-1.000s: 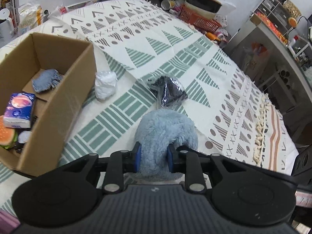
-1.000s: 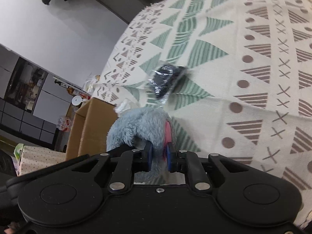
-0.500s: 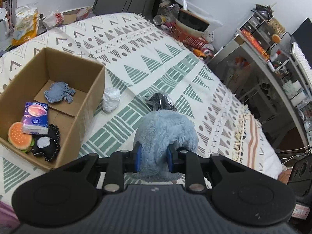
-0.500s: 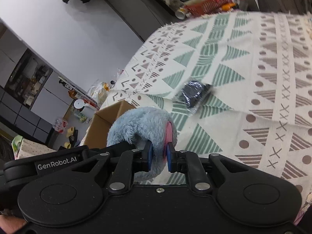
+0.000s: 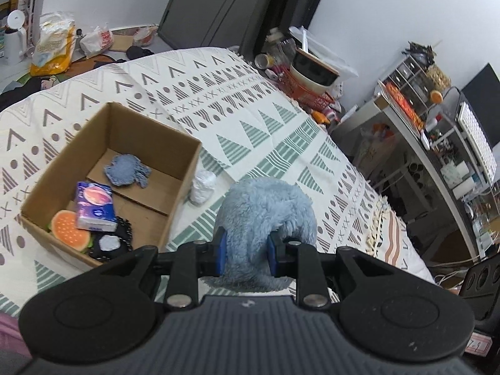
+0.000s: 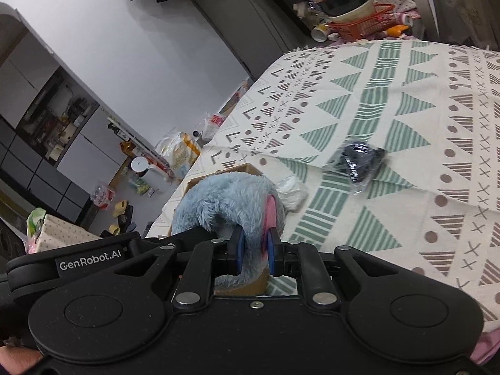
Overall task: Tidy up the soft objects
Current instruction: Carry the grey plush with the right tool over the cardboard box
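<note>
Leftmost on the patterned bedspread sits an open cardboard box, and inside it lie a small blue knitted piece, a purple tissue pack resting partly on a burger-shaped plush, and a black item with a pale patch near the front corner. Just outside the box's right wall lies a crumpled white bundle, close to the cardboard though I cannot tell whether they touch. Next comes the fluffy blue plush toy, lifted off the bedspread and gripped from both sides: the left gripper has its blue pads pressed into the fur on either side, and the right gripper is pinched narrowly on a thinner fold of the same toy, where a pink patch shows beside one pad. In the right wrist view the toy hangs in front of the box's near corner. Further right, well apart from the plush, a dark item in clear plastic wrap lies on a green-striped triangle of the cloth.
</note>
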`<state>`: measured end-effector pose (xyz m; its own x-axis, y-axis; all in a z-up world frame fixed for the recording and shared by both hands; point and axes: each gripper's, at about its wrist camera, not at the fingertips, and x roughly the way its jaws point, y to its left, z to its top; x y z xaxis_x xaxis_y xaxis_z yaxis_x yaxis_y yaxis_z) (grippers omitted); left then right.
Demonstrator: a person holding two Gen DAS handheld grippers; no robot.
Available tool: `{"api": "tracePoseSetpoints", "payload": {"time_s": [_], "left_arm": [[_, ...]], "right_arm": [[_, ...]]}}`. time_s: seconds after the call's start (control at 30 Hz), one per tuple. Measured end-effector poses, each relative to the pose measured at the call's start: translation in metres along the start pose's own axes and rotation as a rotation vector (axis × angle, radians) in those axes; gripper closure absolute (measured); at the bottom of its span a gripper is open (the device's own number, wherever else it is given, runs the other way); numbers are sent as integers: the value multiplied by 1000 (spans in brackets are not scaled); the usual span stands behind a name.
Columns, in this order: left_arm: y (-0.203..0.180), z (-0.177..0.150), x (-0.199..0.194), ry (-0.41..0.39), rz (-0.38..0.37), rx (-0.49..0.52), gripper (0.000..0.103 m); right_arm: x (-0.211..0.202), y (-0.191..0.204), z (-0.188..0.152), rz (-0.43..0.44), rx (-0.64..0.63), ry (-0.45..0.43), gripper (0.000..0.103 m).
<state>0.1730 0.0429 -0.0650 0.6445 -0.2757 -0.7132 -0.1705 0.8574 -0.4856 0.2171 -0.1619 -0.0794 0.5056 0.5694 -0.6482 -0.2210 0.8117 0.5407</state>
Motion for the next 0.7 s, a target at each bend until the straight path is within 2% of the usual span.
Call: {"api": "tracePoseSetpoints", "payload": {"time_s": [0.37, 0.7], "left_arm": [[41, 17, -19, -33, -4, -58, 78], [75, 42, -19, -57, -3, -97, 78]], "right_arm": [[21, 42, 0, 5, -38, 16, 88], [54, 74, 9, -5, -75, 33, 88]]}}
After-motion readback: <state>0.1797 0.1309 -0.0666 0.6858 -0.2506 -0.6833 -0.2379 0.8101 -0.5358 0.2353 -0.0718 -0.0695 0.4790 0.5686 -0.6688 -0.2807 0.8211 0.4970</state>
